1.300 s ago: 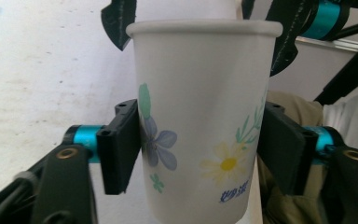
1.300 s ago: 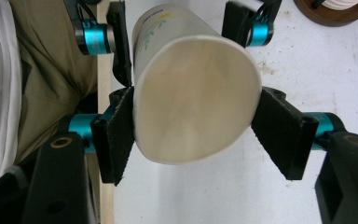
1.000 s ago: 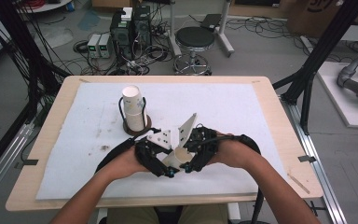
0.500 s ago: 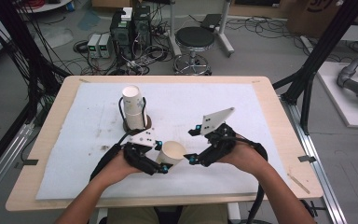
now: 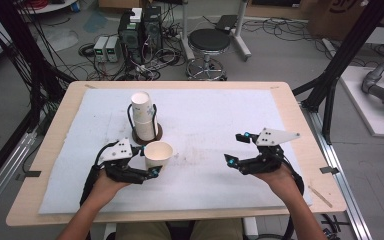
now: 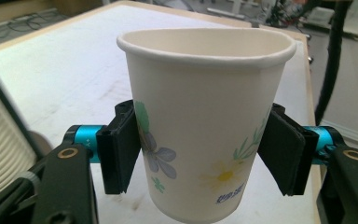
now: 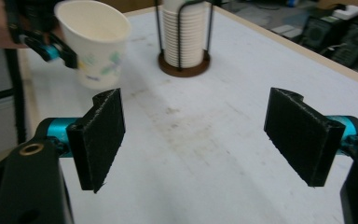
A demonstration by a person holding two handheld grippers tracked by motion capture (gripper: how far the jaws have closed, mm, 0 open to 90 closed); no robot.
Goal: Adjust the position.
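A flowered paper cup (image 5: 158,152) (image 6: 205,121) stands upright between the pads of my left gripper (image 5: 149,161) (image 6: 205,149), which press on its two sides. Those jaws have just widened slightly with the cup still held. The cup is at the left front of the white mat, just in front of a stack of paper cups (image 5: 144,115) (image 7: 184,32) in a black wire holder. My right gripper (image 5: 234,148) (image 7: 200,135) is at the right front of the mat. Its jaws have just been opening and now stand wide with nothing between them. In the right gripper view the held cup (image 7: 95,42) is at the upper left.
A white mat (image 5: 215,115) covers most of the wooden table (image 5: 300,125). The stretch of mat between the two grippers is faintly stained. Beyond the far edge are a black stool (image 5: 208,42) and electronics boxes with cables (image 5: 140,30) on the floor.
The two grippers were together at the front centre of the mat. My right gripper has opened and moved right, away from the cup. My left gripper has carried the cup left.
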